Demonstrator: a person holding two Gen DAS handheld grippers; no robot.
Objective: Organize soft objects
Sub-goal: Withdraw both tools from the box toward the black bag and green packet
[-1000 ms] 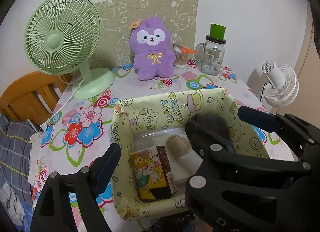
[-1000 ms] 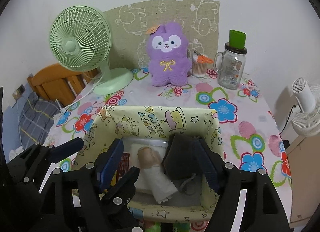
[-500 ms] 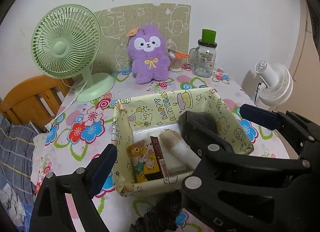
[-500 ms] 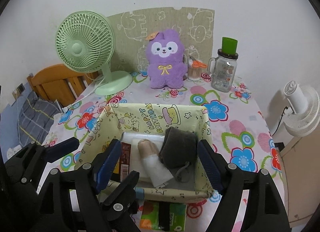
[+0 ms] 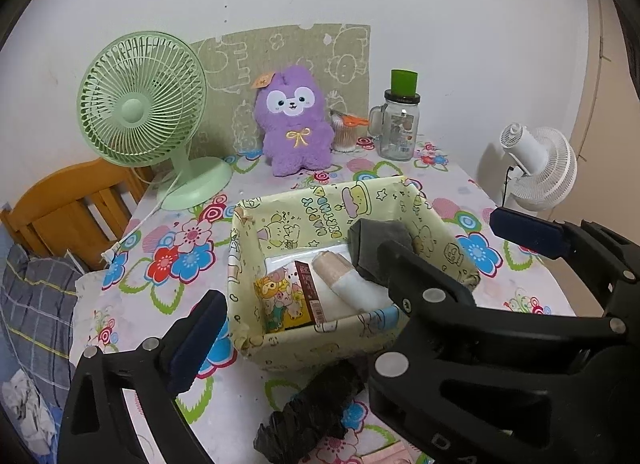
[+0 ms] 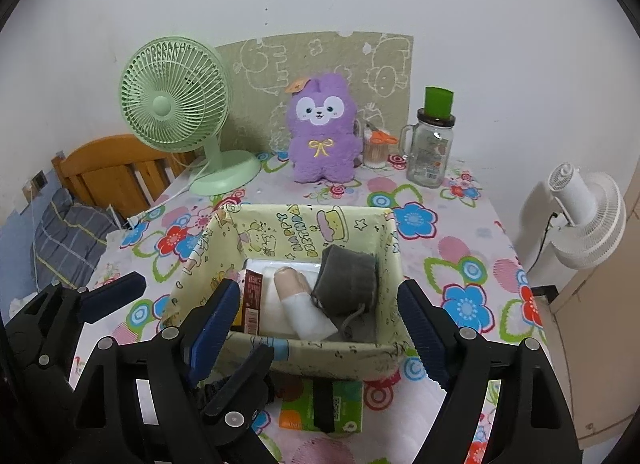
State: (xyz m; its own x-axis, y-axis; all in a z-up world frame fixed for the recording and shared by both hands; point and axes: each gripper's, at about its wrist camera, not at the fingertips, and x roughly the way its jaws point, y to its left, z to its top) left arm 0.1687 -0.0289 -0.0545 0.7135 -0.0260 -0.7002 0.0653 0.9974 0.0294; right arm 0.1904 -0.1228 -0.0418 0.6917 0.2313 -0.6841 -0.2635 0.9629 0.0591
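Both grippers hover at near edge of yellow fabric bin [image 6: 304, 352] on floral table [image 6: 460, 264]. Right gripper [image 6: 320, 328] spread wide, holding nothing; left gripper [image 5: 348, 276] likewise wide apart, empty. Grey rolled cloth [image 6: 346, 280] and beige sock roll [image 6: 300, 304] lie inside bin, packed side by side, likely to save room. Black crumpled item [image 5: 316, 404] waits on table just near of bin, probably next pick.

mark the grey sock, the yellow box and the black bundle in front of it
grey sock [image 6: 346, 282], right wrist view, rolled body.
yellow box [image 6: 308, 229], right wrist view, inner back wall.
black bundle [image 5: 316, 410], left wrist view, middle of roll.
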